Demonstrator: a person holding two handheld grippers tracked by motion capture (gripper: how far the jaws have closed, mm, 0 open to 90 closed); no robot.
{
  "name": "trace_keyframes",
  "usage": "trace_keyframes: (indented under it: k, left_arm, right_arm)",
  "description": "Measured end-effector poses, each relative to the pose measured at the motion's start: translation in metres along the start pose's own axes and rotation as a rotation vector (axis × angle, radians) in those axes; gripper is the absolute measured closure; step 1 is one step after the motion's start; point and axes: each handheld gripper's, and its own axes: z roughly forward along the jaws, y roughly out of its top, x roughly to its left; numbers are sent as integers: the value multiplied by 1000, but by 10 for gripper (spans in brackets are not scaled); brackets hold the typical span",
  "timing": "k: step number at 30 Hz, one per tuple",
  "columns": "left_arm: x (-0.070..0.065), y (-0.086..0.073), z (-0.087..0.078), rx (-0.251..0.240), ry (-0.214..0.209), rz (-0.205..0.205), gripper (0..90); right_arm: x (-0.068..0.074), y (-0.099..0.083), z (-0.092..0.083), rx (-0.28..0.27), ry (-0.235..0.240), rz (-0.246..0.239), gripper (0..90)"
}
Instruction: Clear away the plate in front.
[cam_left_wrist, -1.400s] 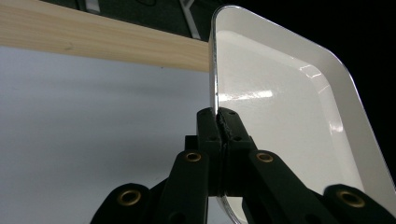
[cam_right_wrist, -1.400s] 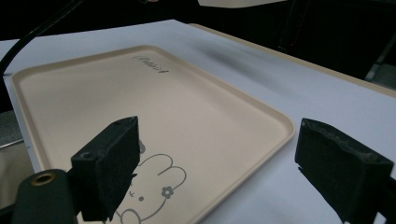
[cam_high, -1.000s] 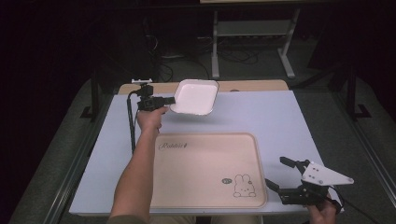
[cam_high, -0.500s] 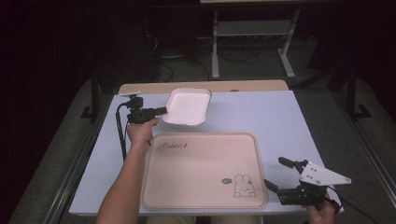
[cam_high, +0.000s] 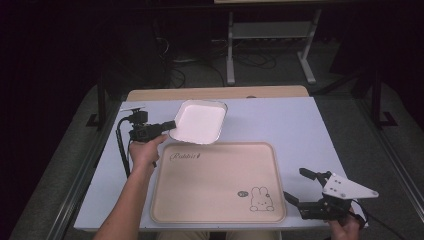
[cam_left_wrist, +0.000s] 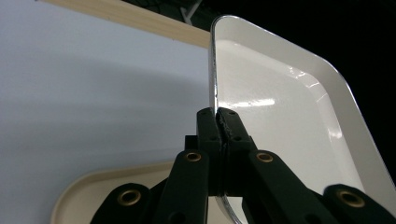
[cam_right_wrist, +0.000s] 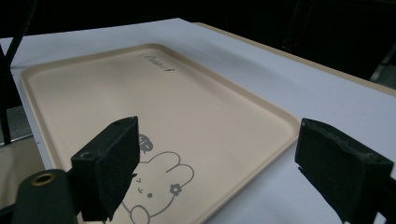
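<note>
A white rectangular dish hangs above the white table, just behind the far left corner of the beige rabbit tray. My left gripper is shut on the dish's left rim and holds it clear of the table. In the left gripper view the two pads pinch the thin rim of the dish, and the tray's corner lies below. My right gripper rests at the table's near right corner, open with nothing between its jaws. Its own view looks across the tray between the spread pads of the right gripper.
A wooden strip runs along the table's far edge. Beyond it stand a metal stand and cables on the dark floor. Bare white table surface lies to the right of the dish.
The left hand has carried the dish leftward and nearer, from above the table's far middle toward the tray's far left corner. The right gripper has stayed put.
</note>
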Motion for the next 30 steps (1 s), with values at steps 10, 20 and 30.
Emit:
trace_keyframes:
  k: [10,20,30]
  left_arm:
    - [-6,-23,-22,-29,51,7,890]
    - [6,-72,-10,36,53,-42,891]
    - [8,-109,1,79,77,-52,890]
  right_arm:
    - [0,0,1,-3,-3,7,131]
    - [1,0,3,4,1,7,131]
    - [1,0,2,4,-1,7,131]
